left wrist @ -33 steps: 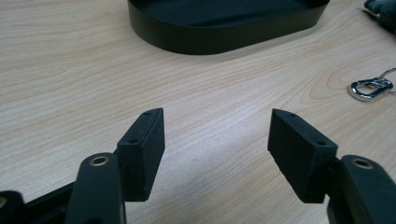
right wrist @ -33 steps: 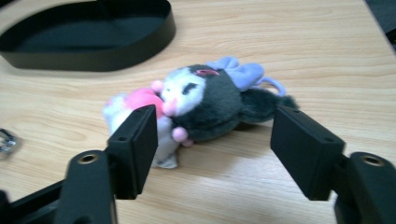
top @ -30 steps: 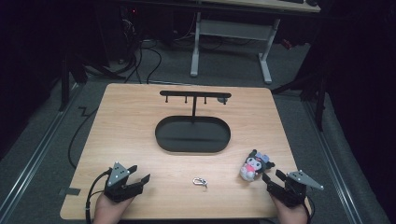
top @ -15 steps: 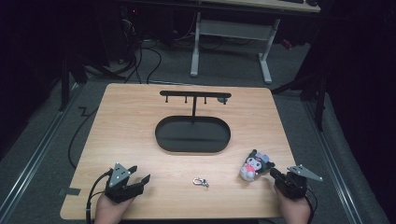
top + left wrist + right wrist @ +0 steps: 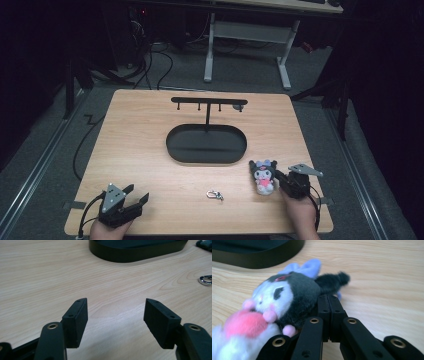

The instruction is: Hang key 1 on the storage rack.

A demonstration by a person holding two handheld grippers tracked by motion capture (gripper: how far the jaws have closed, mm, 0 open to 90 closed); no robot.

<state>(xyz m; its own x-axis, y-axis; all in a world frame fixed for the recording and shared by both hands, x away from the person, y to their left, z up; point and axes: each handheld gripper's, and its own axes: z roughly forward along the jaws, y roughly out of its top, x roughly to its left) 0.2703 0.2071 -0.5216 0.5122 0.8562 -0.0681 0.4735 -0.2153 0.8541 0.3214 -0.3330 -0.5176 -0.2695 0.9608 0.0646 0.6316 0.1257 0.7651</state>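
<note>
Since one second ago, the right gripper (image 5: 281, 179) has moved toward the plush toy (image 5: 263, 175) and its jaws have closed; they now sit pressed together with nothing between them. In the right gripper view the closed tips touch the dark side of the plush toy (image 5: 287, 300), just under its black ear. The toy, a small doll with a white face, a black hood, a lilac bow and a pink heart, lies on the wooden table (image 5: 140, 150) near the right front corner, just below the right end of the black oval tray (image 5: 206, 144). A small metal clasp (image 5: 215, 194) lies on the table to the left of the toy, apart from it. The left gripper (image 5: 134, 204) rests at the left front corner, jaws wide apart and empty. Behind the tray stands a black hook rack (image 5: 209, 102).
</note>
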